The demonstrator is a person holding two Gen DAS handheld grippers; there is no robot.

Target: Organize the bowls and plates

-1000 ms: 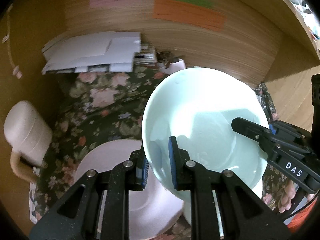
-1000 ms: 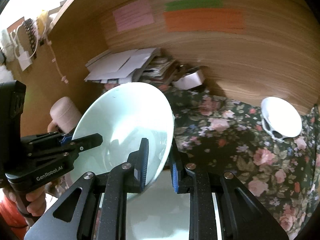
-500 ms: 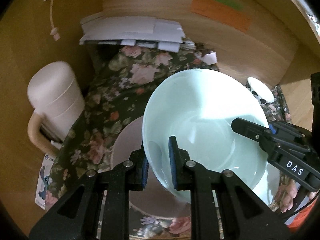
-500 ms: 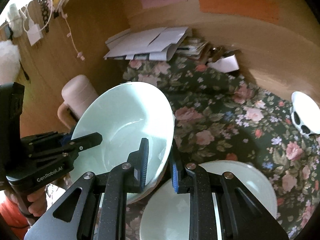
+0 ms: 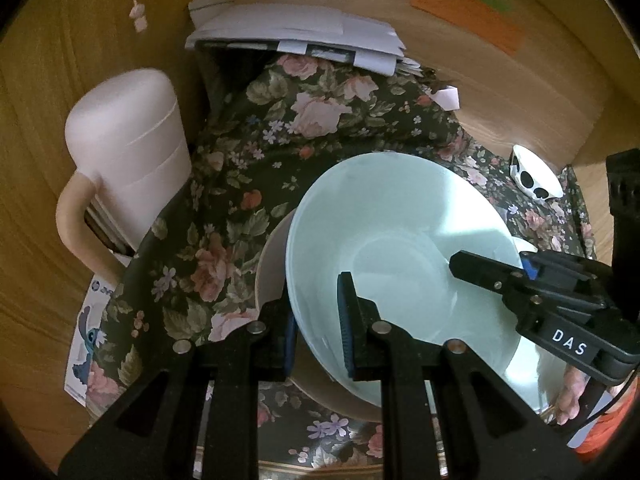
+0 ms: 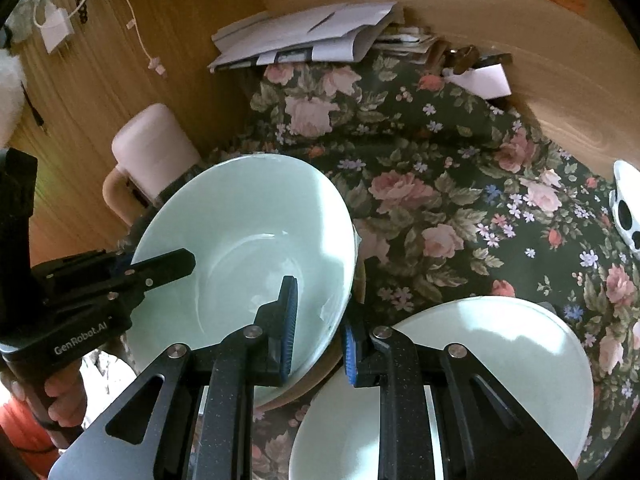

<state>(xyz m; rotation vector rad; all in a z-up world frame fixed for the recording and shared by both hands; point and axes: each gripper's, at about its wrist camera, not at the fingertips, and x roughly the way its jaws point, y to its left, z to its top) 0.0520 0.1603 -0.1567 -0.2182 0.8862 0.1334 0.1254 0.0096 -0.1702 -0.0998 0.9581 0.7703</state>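
Observation:
A pale green bowl (image 5: 400,248) is held by both grippers on opposite rims. My left gripper (image 5: 316,320) is shut on its near rim, with one finger inside and one outside. My right gripper (image 6: 318,320) is shut on the bowl's other rim (image 6: 240,248). The bowl hangs low over a cream plate (image 5: 272,264) on the floral cloth; whether it touches the plate I cannot tell. A second pale green bowl (image 6: 480,360) sits on the cloth to the right, under the right gripper.
A pink lidded jug (image 5: 128,152) with a handle stands at the left. Stacked papers (image 5: 296,32) lie at the back against the wooden wall. A small black-and-white spotted bowl (image 5: 534,178) sits at the far right. A sticker sheet (image 5: 88,340) lies at the cloth's left edge.
Both grippers have carried the green bowl down and to the left, from above the second green bowl to over the cream plate. Both grips are unchanged.

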